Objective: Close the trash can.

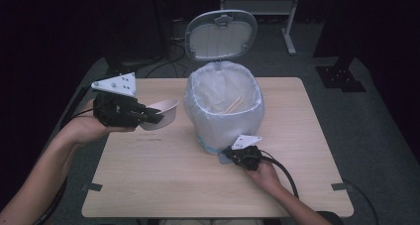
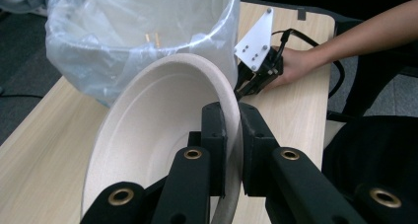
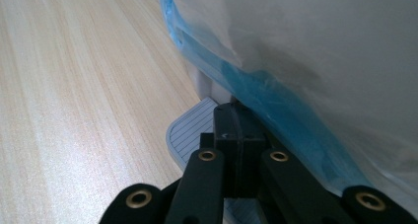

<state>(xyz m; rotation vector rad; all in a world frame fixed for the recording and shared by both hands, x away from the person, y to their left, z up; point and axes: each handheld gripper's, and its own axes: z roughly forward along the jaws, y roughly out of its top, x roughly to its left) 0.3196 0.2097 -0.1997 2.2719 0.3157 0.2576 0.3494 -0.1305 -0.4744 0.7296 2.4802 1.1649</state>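
A beige paper bowl [image 1: 167, 112] [image 2: 157, 135] hangs tilted above the table, left of the bin. My left gripper [image 1: 154, 118] [image 2: 232, 130] is shut on its rim, one jaw inside and one outside. The white pedal bin [image 1: 223, 111] [image 2: 143, 36], lined with a clear bag, stands mid-table with its lid [image 1: 221, 34] raised. Wooden chopsticks [image 1: 234, 105] [image 2: 152, 37] lie inside it. My right gripper [image 1: 232, 152] [image 3: 235, 130] [image 2: 249, 86] is shut with its jaws together, and its tips rest on the bin's grey ribbed pedal [image 3: 190, 130] at the base.
The wooden table [image 1: 148, 175] has free room in front and to the right of the bin. A blue band of the bag [image 3: 256, 86] bulges over the pedal. Table legs and cables stand on the floor behind.
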